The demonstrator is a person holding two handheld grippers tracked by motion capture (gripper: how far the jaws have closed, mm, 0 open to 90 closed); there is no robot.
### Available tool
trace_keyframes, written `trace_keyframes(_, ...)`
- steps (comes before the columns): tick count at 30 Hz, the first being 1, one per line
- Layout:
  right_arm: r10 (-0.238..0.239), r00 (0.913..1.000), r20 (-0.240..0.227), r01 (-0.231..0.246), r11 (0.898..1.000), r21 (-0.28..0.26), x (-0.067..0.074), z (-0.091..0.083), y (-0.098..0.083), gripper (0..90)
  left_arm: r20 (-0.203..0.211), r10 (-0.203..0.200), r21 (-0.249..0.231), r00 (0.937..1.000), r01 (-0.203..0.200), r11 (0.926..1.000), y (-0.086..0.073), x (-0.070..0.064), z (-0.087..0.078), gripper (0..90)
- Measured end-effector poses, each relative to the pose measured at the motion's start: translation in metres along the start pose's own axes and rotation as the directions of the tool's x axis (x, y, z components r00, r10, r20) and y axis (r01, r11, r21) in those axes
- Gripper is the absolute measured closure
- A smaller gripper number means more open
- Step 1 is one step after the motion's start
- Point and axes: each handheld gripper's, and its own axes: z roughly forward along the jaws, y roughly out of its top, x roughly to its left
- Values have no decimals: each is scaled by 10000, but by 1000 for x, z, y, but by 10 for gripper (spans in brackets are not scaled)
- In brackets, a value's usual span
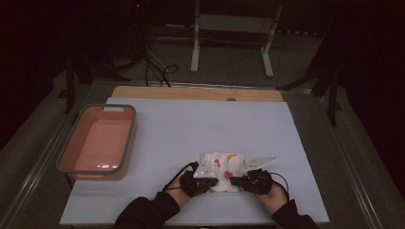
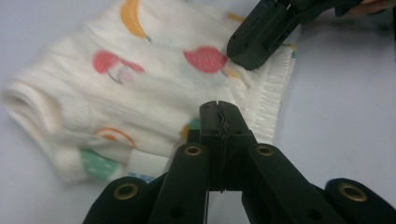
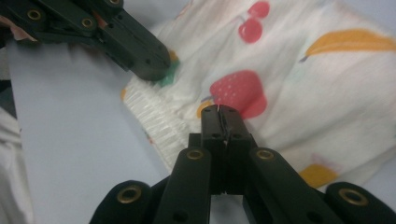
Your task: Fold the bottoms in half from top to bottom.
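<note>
Low in the frame, a fruit-print garment (image 1: 222, 171) lies on the white table (image 1: 191, 129). The left gripper (image 1: 210, 182) and right gripper (image 1: 232, 181) are both clenched at its ribbed hem, whether pinching fabric I cannot tell.

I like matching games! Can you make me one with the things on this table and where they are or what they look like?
Things:
1. basket
2. fruit-print cloth
3. left gripper
4. table

Descriptions:
A. white with strawberries and bananas
B. pink inside, at the table's left edge
C. pale blue-grey, flat
D. black, jaws shut, tip at the cloth's ribbed edge

Pairs: 1-B, 2-A, 3-D, 4-C
</note>
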Motion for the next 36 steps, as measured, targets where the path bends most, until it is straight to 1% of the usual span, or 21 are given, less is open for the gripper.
trace_keyframes(1,124,9999,95,-122,9997,-197,-2,-2,4,900,-179,-15,-189,9998,12,9998,4,4,-4,900)
trace_keyframes(3,113,9999,111,-110,9996,-279,-4,-4,6,900,-242,-53,-260,9997,46,9997,7,6,-6,900)
trace_keyframes(4,98,9994,318,-84,9991,-427,-6,-6,12,900,-385,-22,-453,9993,4,9990,12,11,-9,900)
trace_keyframes(5,118,9994,337,-99,9984,-549,-8,-7,14,900,-385,-22,-453,9993,4,9990,12,11,-9,900)
trace_keyframes(7,198,9982,558,-160,9976,-680,-13,-7,19,900,-511,32,-449,9987,-55,9990,16,17,-9,900)
trace_keyframes(8,198,9982,558,-160,9976,-680,-13,-7,19,900,-597,4,-481,9982,-33,9988,17,20,-8,900)
trace_keyframes(9,377,9972,645,-321,9958,-859,-20,-6,24,900,-657,-138,-526,9977,103,9986,20,28,-6,900)
trace_keyframes(10,551,9962,672,-486,9943,-944,-23,-5,26,900,-732,-156,-543,9972,116,9985,21,31,-5,900)
trace_keyframes(12,596,9958,699,-526,9938,-974,-25,-3,28,900,-794,-174,-468,9967,137,9988,22,34,-3,900)
trace_keyframes(14,684,9946,782,-601,9927,-1047,-29,1,33,900,-842,-332,-390,9959,300,9988,23,39,0,900)
trace_keyframes(15,664,9939,876,-573,9931,-1023,-31,4,34,900,-931,-282,-319,9953,253,9992,23,42,3,900)
trace_keyframes(16,674,9934,924,-581,9933,-995,-33,10,37,900,-950,-353,-203,9949,335,9992,24,45,7,900)
trace_keyframes(19,644,9934,947,-555,9940,-938,-35,17,37,900,-990,-335,-127,9945,324,9994,24,48,11,900)
trace_keyframes(20,595,9937,951,-513,9950,-861,-36,20,37,900,-1139,-255,21,9932,259,9997,23,49,14,900)
trace_keyframes(21,595,9925,1071,-515,9958,-763,-38,25,36,900,-1106,-331,95,9933,344,9994,22,51,15,900)
trace_keyframes(22,679,9927,1002,-609,9956,-713,-39,27,35,900,-1138,-345,208,9929,371,9991,21,53,17,900)
trace_keyframes(23,639,9918,1106,-571,9963,-635,-40,28,34,900,-1236,-373,342,9916,418,9985,20,55,18,900)
trace_keyframes(24,551,9908,1236,-489,9974,-528,-41,29,33,900,-1179,-489,374,9918,537,9979,19,56,18,900)
trace_keyframes(25,611,9903,1251,-555,9973,-477,-42,30,32,900,-1186,-498,367,9917,545,9978,18,58,19,900)
trace_keyframes(31,653,9879,1409,-605,9974,-386,-48,28,27,900,-1206,-493,488,9915,555,9973,15,59,18,900)
trace_keyframes(36,825,9832,1628,-767,9962,-419,-53,19,21,900,-1240,-599,452,9905,659,9968,11,60,15,900)
